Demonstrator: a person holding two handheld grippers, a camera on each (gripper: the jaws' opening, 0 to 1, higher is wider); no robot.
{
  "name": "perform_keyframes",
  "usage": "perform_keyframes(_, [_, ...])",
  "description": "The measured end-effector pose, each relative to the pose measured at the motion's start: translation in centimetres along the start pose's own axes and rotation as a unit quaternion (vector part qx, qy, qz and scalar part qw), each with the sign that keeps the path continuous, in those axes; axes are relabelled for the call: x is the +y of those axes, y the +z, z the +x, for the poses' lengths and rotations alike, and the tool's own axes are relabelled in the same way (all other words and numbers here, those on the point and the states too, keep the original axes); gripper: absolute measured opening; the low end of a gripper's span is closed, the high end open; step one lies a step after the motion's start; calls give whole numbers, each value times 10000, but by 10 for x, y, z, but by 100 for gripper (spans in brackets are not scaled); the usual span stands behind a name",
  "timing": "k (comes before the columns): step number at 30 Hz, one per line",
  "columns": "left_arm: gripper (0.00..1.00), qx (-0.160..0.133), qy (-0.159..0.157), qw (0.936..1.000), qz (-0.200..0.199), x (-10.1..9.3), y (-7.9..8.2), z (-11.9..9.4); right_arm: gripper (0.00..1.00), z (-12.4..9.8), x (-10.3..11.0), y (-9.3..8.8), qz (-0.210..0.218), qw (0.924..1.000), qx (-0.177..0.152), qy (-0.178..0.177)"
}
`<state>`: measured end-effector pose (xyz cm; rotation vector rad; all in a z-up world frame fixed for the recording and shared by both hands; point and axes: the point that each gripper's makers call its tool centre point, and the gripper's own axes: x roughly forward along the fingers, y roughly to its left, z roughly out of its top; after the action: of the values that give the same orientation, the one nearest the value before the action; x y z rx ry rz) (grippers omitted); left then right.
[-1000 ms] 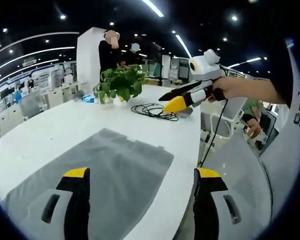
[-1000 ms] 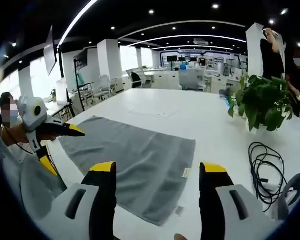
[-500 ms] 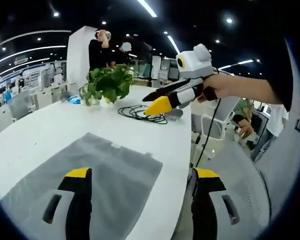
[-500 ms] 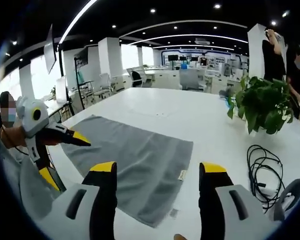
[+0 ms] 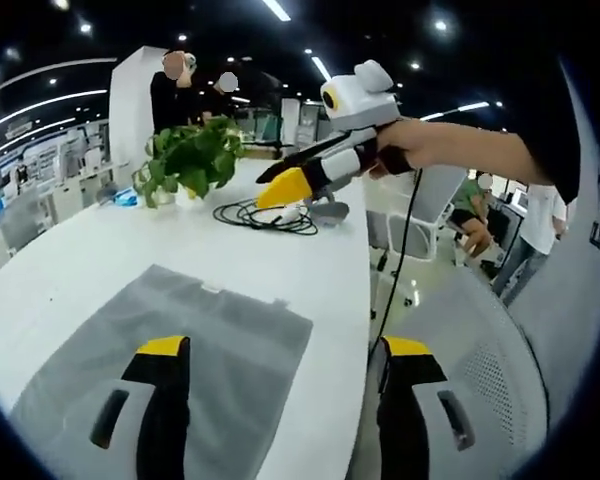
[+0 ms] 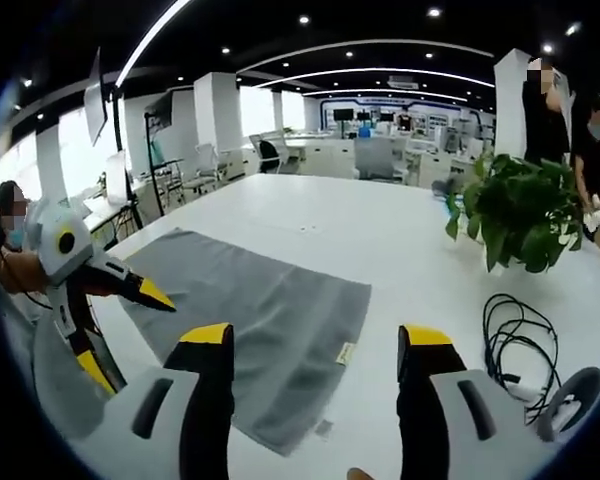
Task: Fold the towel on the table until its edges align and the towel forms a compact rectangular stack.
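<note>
A grey towel [image 5: 220,330] [image 6: 250,300] lies flat and spread out on the white table [image 5: 320,270] near its front edge. My left gripper [image 5: 285,350] hovers open above the towel's right end and the table edge, nothing between its jaws. From the right gripper view the left gripper [image 6: 123,332] hangs at the towel's left end, jaws apart. My right gripper [image 6: 317,335] is open above the towel's near right corner, holding nothing. A hand holds the right gripper [image 5: 262,190] in the air past the towel's far end.
A potted green plant [image 5: 185,160] [image 6: 520,210] stands on the table beyond the towel. A coiled black cable [image 5: 265,215] [image 6: 515,340] lies beside it, with a round grey object [image 6: 570,395] nearby. Two people stand behind the plant. The floor drops off past the table edge [image 5: 365,330].
Both views have shifted slightly with the hands. The right gripper sits further left and closer in the left gripper view. The towel lies as before; both grippers stay open.
</note>
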<state>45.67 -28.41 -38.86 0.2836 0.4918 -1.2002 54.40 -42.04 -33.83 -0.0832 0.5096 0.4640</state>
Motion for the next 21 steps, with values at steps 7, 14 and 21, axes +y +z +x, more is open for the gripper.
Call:
perform_keyframes(7, [73, 36, -105, 9999, 23, -6, 3, 13, 64, 2, -8, -1, -26, 10000, 53, 9])
perform_keyframes(14, [68, 36, -243, 9997, -81, -15, 9, 24, 58, 8, -8, 4, -177, 9998, 9, 135])
perform_keyframes(21, [65, 51, -344, 9993, -140, -18, 12, 36, 59, 17, -15, 1, -129, 9998, 89, 122])
